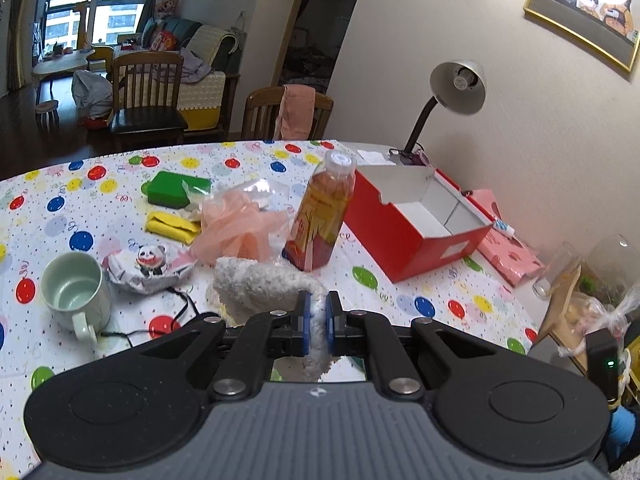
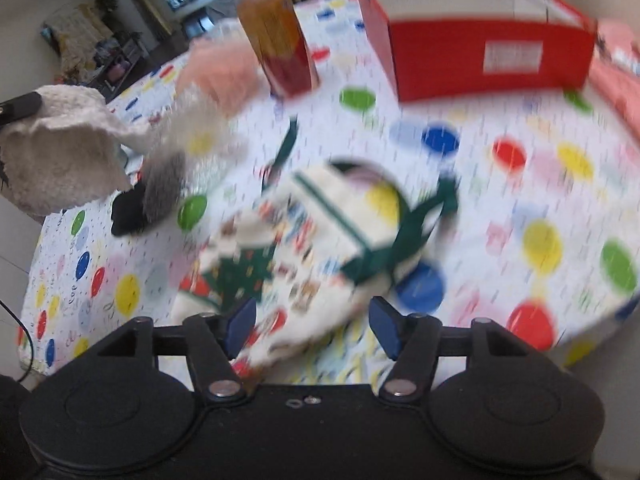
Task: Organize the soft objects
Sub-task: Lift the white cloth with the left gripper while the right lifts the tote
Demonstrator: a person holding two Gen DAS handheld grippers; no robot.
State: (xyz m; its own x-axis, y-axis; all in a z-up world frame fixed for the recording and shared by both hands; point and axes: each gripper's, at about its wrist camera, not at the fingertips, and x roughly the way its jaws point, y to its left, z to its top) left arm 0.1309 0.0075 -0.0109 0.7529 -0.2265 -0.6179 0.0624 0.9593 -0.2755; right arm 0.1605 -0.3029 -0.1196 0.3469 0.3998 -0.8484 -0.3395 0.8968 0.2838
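Observation:
My left gripper (image 1: 317,312) is shut on a white fluffy towel (image 1: 256,280), which hangs from its blue pads above the dotted tablecloth. In the blurred right wrist view the same towel (image 2: 60,152) hangs at the far left. My right gripper (image 2: 313,328) stands open just above a small printed cloth bag with green straps (image 2: 320,232) that lies on the table. The bag's near edge reaches between the pads, which do not press on it. An open red box (image 1: 404,216) (image 2: 492,56) stands at the back right. Pink mesh fabric (image 1: 236,224), a yellow cloth (image 1: 172,226) and a panda pouch (image 1: 150,266) lie to the left.
An orange drink bottle (image 1: 320,216) (image 2: 280,40) stands between the pink fabric and the box. A mint mug (image 1: 76,292), a green sponge (image 1: 172,190), a black cable (image 1: 180,304), a desk lamp (image 1: 456,88) and a pink packet (image 1: 508,248) are also here. The wall is on the right.

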